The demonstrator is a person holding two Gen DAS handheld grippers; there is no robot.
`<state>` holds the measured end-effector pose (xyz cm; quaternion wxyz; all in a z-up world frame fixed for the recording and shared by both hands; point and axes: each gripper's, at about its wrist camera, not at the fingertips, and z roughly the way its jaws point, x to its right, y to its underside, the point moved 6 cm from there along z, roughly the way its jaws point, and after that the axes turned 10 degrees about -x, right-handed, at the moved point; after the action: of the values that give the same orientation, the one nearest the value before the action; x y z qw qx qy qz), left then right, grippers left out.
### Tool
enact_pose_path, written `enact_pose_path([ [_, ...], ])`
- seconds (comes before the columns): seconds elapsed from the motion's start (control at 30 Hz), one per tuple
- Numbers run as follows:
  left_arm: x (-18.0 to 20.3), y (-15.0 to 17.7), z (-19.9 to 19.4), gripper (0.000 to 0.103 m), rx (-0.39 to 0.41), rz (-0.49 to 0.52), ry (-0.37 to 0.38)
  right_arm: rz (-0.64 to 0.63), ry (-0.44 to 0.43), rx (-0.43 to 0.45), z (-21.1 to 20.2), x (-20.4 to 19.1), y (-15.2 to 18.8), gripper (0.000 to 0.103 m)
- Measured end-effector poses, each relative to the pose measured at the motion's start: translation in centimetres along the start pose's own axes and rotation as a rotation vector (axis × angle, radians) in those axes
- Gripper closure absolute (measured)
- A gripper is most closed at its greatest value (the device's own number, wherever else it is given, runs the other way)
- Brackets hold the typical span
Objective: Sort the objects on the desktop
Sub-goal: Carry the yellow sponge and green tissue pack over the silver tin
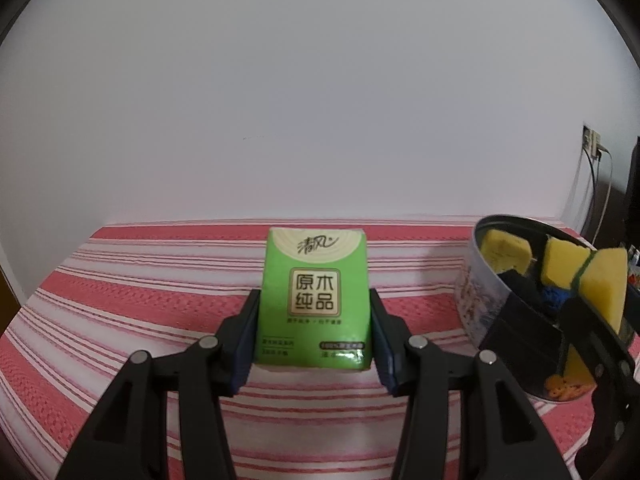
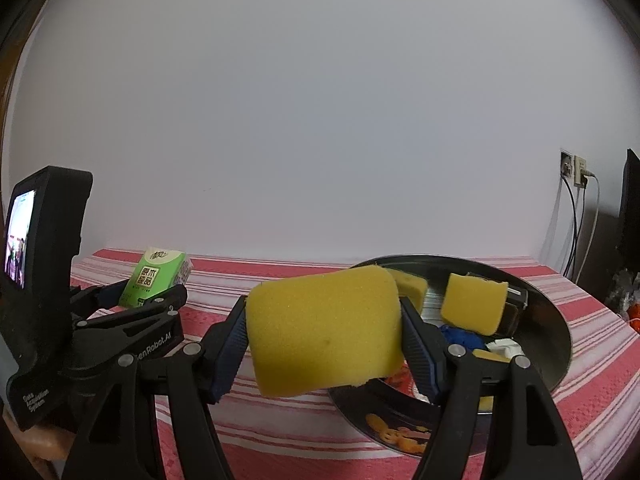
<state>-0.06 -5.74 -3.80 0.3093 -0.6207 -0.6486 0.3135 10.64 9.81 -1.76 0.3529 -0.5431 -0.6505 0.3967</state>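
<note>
The tissue pack (image 1: pixel 314 300) is clamped in the left hand-held gripper (image 1: pixel 314 336), lifted above the striped tabletop (image 1: pixel 120 300). The right hand-held gripper (image 2: pixel 324 344) squeezes a yellow sponge (image 2: pixel 324 328) beside the round metal tin (image 2: pixel 556 320). The tin already holds another sponge and small items, so sorting looks well underway, with these two things left to place. A bare white wall (image 2: pixel 320 120) stands behind.

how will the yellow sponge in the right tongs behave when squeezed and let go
The sponge looks porous and its sides seem to bulge between the right tongs, so it probably squashes easily and springs back. It likely weighs little for its size. Its rough foam should resist slipping, and dropped into the tin it may bounce.
</note>
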Motion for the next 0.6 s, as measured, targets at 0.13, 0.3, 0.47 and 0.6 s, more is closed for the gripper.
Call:
enact_pose_path([
  [0.13, 0.6, 0.4, -0.6, 0.054, 0.009, 0.011, 0.008, 0.010, 0.001, 0.006, -0.7, 0.4, -0.1, 0.031],
  [0.3, 1.5, 0.7, -1.4, 0.054, 0.022, 0.023, 0.021, 0.018, 0.008, 0.019, -1.5, 0.9, 0.0, 0.031],
  [0.47, 2.7, 1.0, -2.0, 0.054, 0.026, 0.035, 0.055, 0.021, 0.032, 0.039, -2.7, 2.5, 0.4, 0.031],
  [0.6, 4.4, 1.3, -2.4, 0.054, 0.021, 0.050, 0.099, 0.022, 0.076, 0.061, -3.9, 4.2, 0.7, 0.031],
])
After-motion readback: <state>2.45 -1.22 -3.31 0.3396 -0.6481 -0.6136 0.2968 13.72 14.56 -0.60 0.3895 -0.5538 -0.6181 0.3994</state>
